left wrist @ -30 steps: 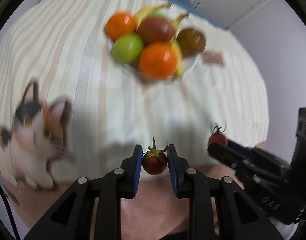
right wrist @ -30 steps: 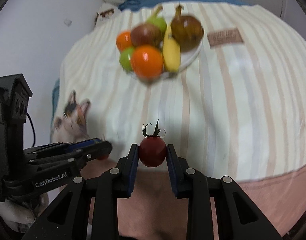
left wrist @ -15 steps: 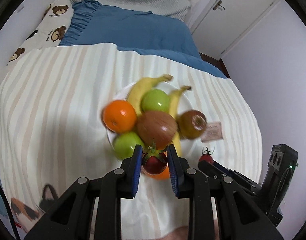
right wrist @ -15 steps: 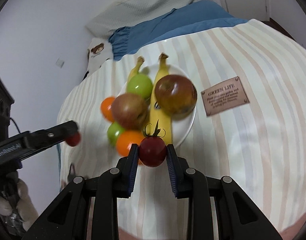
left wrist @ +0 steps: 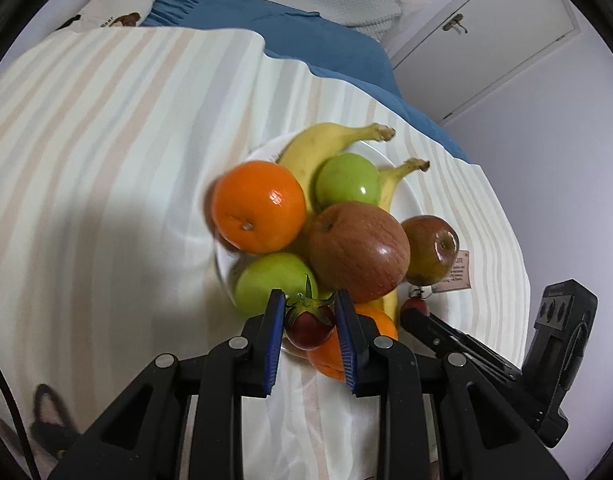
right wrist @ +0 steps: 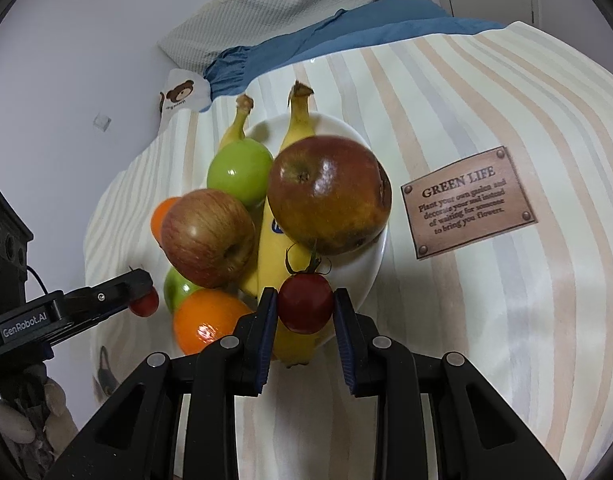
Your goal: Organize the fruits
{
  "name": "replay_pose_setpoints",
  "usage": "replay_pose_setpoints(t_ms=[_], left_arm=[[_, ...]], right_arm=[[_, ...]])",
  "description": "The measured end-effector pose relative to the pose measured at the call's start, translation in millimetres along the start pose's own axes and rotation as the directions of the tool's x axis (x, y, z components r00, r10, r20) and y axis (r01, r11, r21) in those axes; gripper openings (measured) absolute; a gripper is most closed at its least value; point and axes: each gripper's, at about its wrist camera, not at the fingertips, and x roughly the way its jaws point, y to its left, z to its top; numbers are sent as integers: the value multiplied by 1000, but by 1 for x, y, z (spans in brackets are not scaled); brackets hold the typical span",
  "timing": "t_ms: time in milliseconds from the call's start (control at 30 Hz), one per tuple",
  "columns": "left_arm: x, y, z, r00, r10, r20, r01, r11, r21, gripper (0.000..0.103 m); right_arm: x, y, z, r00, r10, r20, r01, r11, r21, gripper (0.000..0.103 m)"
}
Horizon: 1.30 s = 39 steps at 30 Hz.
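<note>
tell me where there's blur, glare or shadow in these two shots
Left wrist view: the orange has a smeared left edge and a glare spot; a soft shadow falls on the striped cloth beside the plate. Right wrist view: sharper, with glare on the dark apple; fisheye bends the cloth stripes.

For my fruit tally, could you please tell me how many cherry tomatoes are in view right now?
2. One cherry tomato is gripped in the left claw; the other tomato is gripped in the right claw. Both are near the plate. More could be hidden under the piled fruit.
</note>
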Motion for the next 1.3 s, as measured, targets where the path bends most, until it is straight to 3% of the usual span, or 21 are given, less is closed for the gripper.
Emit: replay_pose_setpoints(t_ms=[233,500,800,833,900,1167,1300], left_arm=[[-1,-18,1,997,-74,1,74,997,-4,23],[2,-63,4,994,-105,-29,108,990,94,23],[41,-88,12,992,-22,-125,44,984,175,23],[44,-89,13,991,-12,-132,35,984,174,23],[48,-89,14,990,3,-141,21,985,169,25],[48,-92,13,991,27,-128,-4,985,171,26],[45,-95,14,993,21,-118,-2,987,160,33]], right_arm=[[3,0,0,1000,-6,-3,6,999,-32,30],[0,-5,-3,1000,-7,7,8,999,-48,30],[-2,-12,-2,1000,4,18,-3,996,-85,32],[-2,-12,-1,1000,7,17,-5,996,-88,35],[-1,-14,0,1000,-6,12,6,997,-82,54],[-1,-19,-5,1000,1,15,0,997,-75,54],[-5,-21,-6,1000,5,25,-4,998,-69,54]])
